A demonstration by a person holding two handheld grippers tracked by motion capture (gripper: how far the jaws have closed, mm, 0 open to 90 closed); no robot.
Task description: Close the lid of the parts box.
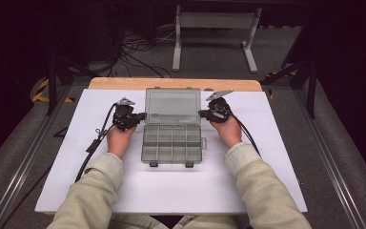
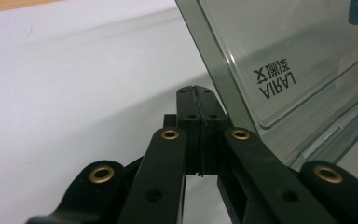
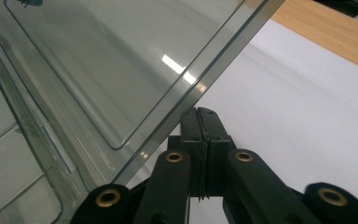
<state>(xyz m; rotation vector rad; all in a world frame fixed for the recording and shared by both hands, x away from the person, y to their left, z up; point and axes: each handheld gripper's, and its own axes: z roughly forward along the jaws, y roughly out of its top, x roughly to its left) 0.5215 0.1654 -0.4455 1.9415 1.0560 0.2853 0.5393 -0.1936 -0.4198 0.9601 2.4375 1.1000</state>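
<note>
Organizer box (image 1: 172,141) open on worktop (image 1: 248,181), compartments look empty, lid (image 1: 172,105) up — left gripper (image 1: 142,115) and right gripper (image 1: 201,113) clenched on nothing, flanking the lid's side edges.

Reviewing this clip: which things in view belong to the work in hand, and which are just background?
In the job:
- clear organiser box, open, its compartments look empty
- its lid, raised
- left gripper, jaws shut, at the lid's left edge
- right gripper, jaws shut, at the lid's right edge

Just there:
- white board under the box
- wooden tabletop
- grey metal stand on the floor behind
- floor cables
</note>
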